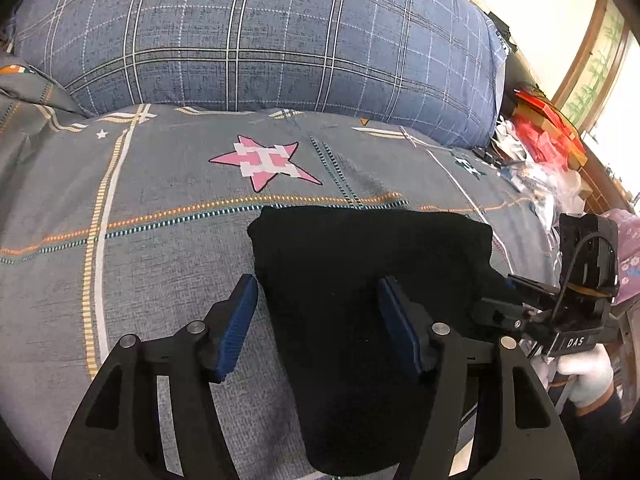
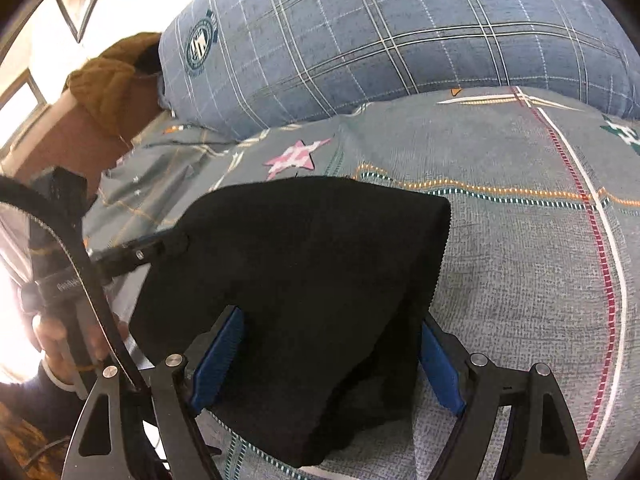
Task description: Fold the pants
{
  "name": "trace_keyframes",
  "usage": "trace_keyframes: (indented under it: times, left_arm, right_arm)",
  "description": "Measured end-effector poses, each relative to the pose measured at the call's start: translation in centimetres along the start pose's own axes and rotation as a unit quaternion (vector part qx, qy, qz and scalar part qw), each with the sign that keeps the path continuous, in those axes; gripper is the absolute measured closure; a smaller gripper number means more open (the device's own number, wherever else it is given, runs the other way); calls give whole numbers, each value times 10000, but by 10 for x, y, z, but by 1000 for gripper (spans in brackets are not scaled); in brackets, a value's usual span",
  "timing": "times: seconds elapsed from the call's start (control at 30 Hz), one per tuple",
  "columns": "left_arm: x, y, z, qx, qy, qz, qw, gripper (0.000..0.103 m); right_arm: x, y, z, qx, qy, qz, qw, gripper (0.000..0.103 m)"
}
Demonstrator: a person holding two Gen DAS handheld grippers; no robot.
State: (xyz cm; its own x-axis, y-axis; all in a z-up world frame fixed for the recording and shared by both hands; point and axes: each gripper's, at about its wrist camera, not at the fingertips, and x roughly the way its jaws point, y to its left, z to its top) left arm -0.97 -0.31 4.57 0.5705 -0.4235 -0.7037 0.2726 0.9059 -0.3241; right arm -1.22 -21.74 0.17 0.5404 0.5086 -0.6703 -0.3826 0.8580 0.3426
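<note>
The black pants [image 1: 360,312] lie folded in a compact bundle on the grey patterned bed sheet [image 1: 168,240]. My left gripper [image 1: 316,292] is open just above the bundle's near left part, its blue pads [image 1: 240,320] apart and holding nothing. My right gripper [image 2: 332,340] is open over the pants [image 2: 304,280] from the other side, its blue pads [image 2: 218,356] straddling the near edge of the cloth. The right gripper also shows in the left wrist view [image 1: 500,308] at the bundle's right edge, and the left gripper shows in the right wrist view [image 2: 160,244] at its left edge.
A large blue plaid pillow [image 1: 280,40] lies at the head of the bed. Red boxes and plastic bags [image 1: 544,140] clutter the right bedside. A brown knitted item [image 2: 112,80] sits at the far left of the right wrist view.
</note>
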Motion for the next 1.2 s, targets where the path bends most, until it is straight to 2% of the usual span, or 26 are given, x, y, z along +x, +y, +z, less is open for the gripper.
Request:
trace_keyframes:
  times: [0.13,0.3,0.4,0.47,0.5,0.6,0.67,0.77,0.83,0.97,1.0,1.03,1.07,1.1,1.13,1.2]
  left_arm:
    - [2,-1,0,-9,-4,6,10000,38]
    - [-2,-8,-1,97,-151,174,9997,38]
    - [-10,-13,0,215,-416,320,9984,38]
    - [-11,-16,4,208,-520,285,9980,38]
    - [-8,-18,8,216,-473,314,9982,38]
    - [3,-21,17,171,-394,553,9975,38]
    - [5,-21,19,177,-392,565,9975,38]
    - [5,-21,16,289,-431,511,9973,38]
    - [5,-22,16,361,-440,474,9972,38]
    - [13,-29,20,553,-427,451,9965,38]
    - [16,-31,21,621,-427,426,9962,38]
    - [18,-33,22,677,-448,387,9960,38]
    - [20,-35,23,716,-440,345,9959,38]
    - [22,-37,23,757,-418,306,9958,45]
    - [22,-39,24,797,-400,339,9954,57]
    - [22,-42,25,869,-386,496,9942,66]
  right_arm:
    - [1,-6,-1,111,-147,87,9998,20]
    - [1,3,0,-98,-147,-88,9998,19]
    - [-7,9,4,-276,-150,-587,9978,19]
    - [-22,11,7,-368,-358,-957,9941,19]
    - [-30,11,9,-329,-510,-1010,9930,19]
    - [-46,13,22,-213,-903,-680,9934,20]
    - [-42,22,29,-415,-870,-512,9940,24]
    - [-27,37,37,-940,-658,-917,9892,25]
    - [-28,33,37,-919,-657,-1157,9868,25]
    - [-27,16,30,-550,-543,-997,9920,26]
    - [-24,12,27,-506,-445,-931,9934,31]
    - [-20,11,26,-501,-369,-830,9946,53]
    - [-14,10,25,-511,-276,-699,9959,61]
    - [-9,11,24,-556,-255,-659,9959,61]
    - [-6,13,24,-672,-301,-679,9950,65]
    - [-5,18,28,-881,-339,-667,9933,71]
